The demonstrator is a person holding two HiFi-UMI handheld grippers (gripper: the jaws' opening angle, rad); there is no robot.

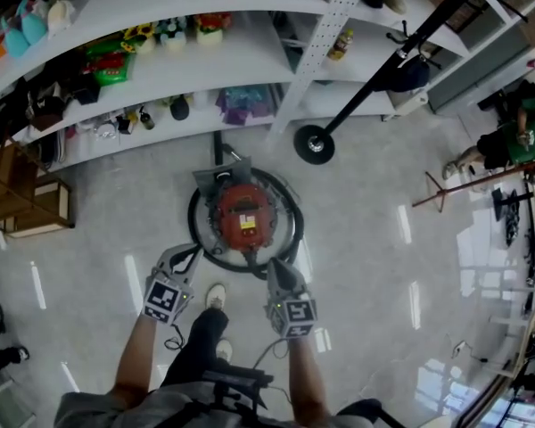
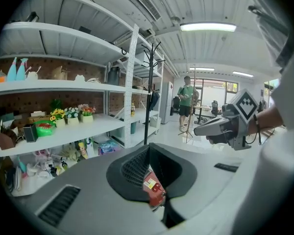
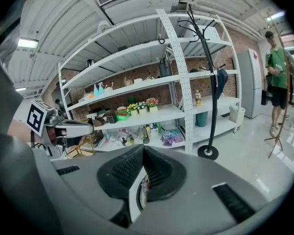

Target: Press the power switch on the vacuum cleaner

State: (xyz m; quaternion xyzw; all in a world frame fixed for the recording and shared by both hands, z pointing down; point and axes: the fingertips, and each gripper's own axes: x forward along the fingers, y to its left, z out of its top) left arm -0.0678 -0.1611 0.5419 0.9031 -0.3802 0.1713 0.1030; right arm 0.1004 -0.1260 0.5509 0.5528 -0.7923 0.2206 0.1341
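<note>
Standing upright on the floor [image 1: 383, 266] before shelves [image 1: 205, 69] of potted flowers [image 1: 174, 32], the red vacuum [image 1: 243, 218] faces top-up, ringed by its hose [image 1: 193, 226]. Left hand-held gripper [image 1: 189, 257] and right hand-held gripper [image 1: 276, 270] hover at its near edge, jaws pressed together, empty.

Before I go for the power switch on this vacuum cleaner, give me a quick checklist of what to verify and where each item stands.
1. The vacuum cleaner is in plain sight in the head view: ok.
2. The power switch is picked out on its red top: cannot tell, too small in every view.
3. The left tongs are shut and empty: ok.
4. The right tongs are shut and empty, fit for pressing: ok.
5. The black hose rings the body and leaves the red top uncovered: ok.
</note>
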